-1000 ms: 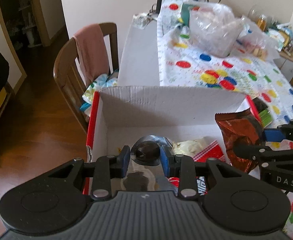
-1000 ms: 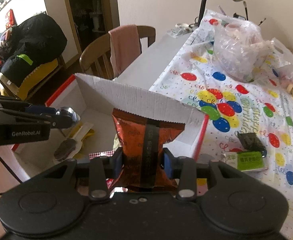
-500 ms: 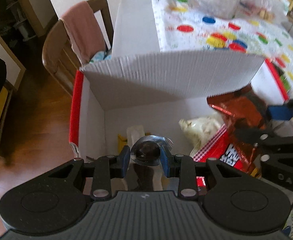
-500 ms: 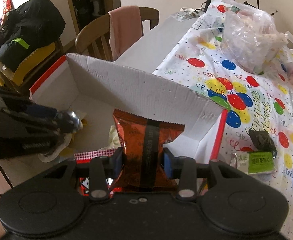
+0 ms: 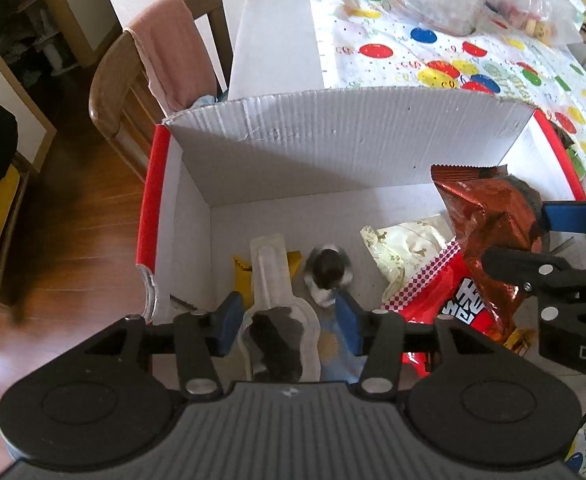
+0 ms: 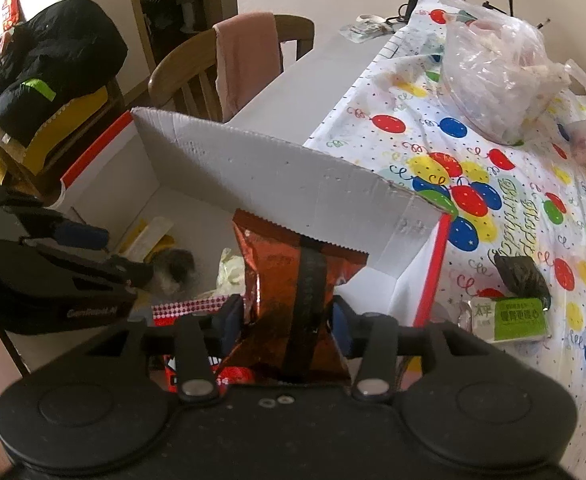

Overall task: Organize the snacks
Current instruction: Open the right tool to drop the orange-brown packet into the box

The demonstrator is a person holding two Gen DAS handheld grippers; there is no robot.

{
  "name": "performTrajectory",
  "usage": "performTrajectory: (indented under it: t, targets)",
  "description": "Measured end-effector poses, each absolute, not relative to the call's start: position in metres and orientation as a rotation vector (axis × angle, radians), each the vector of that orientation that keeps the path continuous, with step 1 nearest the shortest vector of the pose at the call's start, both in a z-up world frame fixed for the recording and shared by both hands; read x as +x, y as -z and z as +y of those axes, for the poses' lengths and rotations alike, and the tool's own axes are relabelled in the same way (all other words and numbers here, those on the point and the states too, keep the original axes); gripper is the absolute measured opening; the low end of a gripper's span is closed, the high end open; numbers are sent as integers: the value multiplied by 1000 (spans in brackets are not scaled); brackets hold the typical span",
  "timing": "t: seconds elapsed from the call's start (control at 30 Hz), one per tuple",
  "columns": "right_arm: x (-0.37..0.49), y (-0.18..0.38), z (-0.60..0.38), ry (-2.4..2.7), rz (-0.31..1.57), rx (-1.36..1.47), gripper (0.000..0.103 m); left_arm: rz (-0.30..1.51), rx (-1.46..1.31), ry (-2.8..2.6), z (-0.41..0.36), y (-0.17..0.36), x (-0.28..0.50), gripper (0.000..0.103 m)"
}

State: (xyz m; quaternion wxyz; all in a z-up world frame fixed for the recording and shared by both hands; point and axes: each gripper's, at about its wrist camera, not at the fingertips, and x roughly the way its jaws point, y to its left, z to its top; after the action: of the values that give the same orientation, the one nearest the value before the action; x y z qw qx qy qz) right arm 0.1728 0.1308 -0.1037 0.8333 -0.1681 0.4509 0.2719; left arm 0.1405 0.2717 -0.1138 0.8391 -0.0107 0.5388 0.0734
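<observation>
"GenRobot.AI" is printed, blurred, on the left gripper [image 6: 129, 268]; "DA" is seen on the right gripper [image 5: 541, 240], the rest cut off. "Happy Birthday" is written on the balloon-patterned tablecloth [image 6: 525, 216]. Chinese characters on a green packet [image 6: 509, 320] stay unreadable.

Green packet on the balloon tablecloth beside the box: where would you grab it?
Take the green packet from straight above, probably, fingers spanning its long edges: it lies flat, and that is its narrower way. Mind the black wrapper at its far corner.
</observation>
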Motion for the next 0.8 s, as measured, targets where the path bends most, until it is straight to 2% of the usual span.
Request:
performTrajectory:
  t: [0.1,0.17,0.33,0.4,0.63,0.8]
  targets:
    - [170,100,125,-577,945,-339,52,1120,-35,-157,272,109,135,52]
    - [167,96,122,-579,937,-327,54,1101,-41,-159,272,105,130,58]
    - [158,85,112,-595,914,-301,64,1059,-62,-149,270,93,119,59]
    - [154,81,109,-605,910,-288,64,1037,-65,-144,267,86,113,63]
    - [137,58,92,-637,865,-239,80,962,-82,-106,255,64,97,67]
    - [125,41,76,-656,817,-207,83,883,-94,-83,243,44,84,72]
